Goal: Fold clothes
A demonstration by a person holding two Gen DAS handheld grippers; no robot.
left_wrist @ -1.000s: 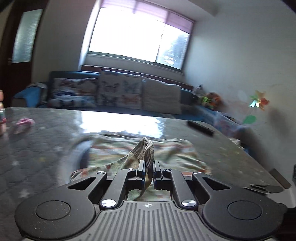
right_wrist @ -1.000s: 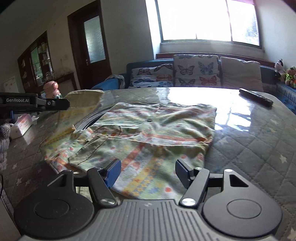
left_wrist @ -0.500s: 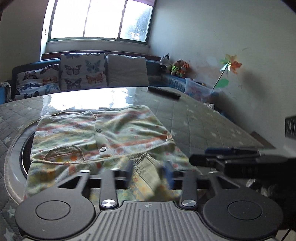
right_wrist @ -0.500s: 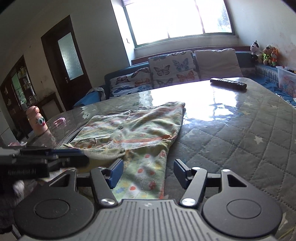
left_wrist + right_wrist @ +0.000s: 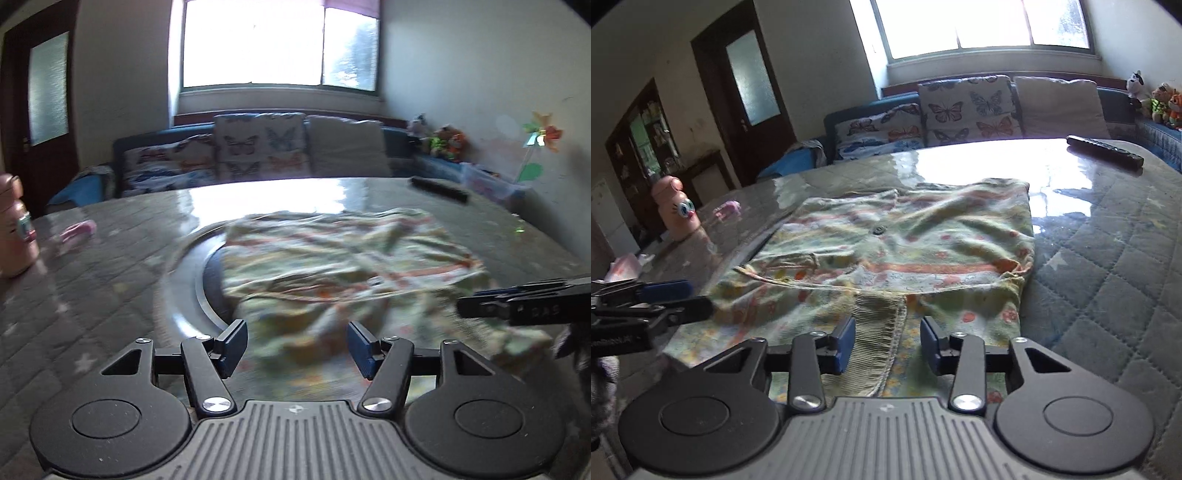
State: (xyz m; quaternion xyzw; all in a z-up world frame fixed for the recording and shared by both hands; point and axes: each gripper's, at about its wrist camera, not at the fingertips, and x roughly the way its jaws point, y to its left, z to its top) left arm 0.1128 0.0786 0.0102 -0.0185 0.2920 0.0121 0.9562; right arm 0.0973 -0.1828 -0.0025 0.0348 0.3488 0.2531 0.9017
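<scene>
We found the shirt [image 5: 905, 251] lying on the worktop [image 5: 1108, 258], soft and limp. The right gripper [image 5: 886, 339] was closing, ribbed cuff between its jaws, ungripped; the left gripper [image 5: 295, 347] had opened, empty.

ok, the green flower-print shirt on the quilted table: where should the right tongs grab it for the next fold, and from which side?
Take the ribbed cuff of the sleeve lying across the green flower-print shirt. It points at the camera between the fingers of the right tongs, which have just been closing around it. Come in low from the near table edge; the thick ribbing likely grips better than the flat body.
</scene>
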